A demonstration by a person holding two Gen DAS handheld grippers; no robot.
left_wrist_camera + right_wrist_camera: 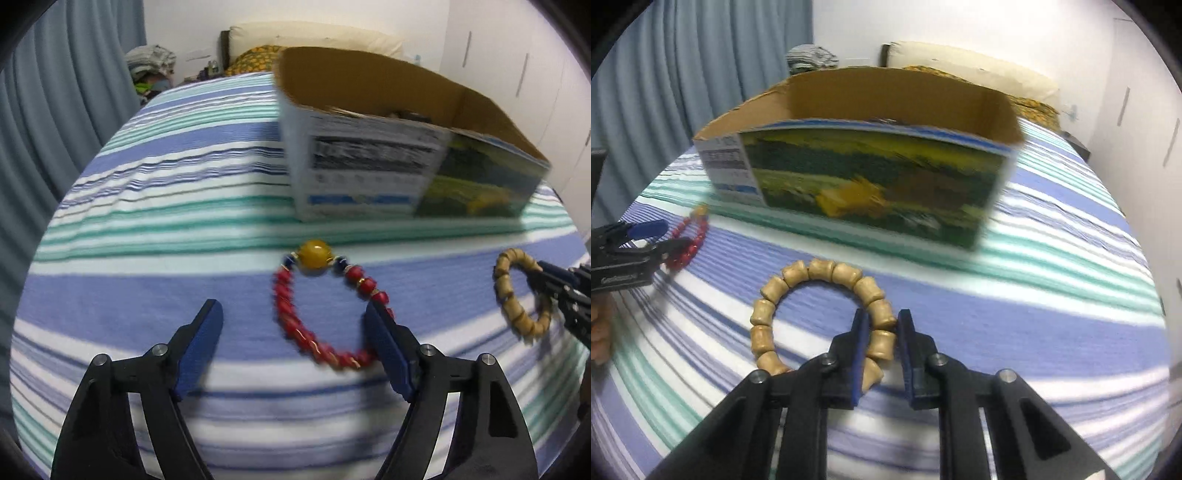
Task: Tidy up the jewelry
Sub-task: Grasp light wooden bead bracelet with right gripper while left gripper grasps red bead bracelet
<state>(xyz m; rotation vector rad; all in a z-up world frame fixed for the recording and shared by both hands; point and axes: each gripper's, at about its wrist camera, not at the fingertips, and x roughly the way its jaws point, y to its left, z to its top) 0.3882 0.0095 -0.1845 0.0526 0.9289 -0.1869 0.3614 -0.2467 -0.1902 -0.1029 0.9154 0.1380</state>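
- Right wrist view: the right gripper [882, 325] has its blue pads pinched on the near right arc of the tan bead bracelet [822, 314], which lies on the striped bedspread [1052, 295] just in front of the open cardboard box [864, 177]. Gripping one side of the ring likely lets the rest hang free when lifted.
- Left wrist view: the left gripper [295, 325] stands spread, jaws apart over the red bead bracelet [325, 306]; one pad sits at its right arc, the other well clear to the left, so nothing is gripped yet.
- Both bracelets lie flat as open rings with no real long axis. The red one's big amber bead [315, 257] points toward the box.
- Box mouth faces up, probably the drop target.
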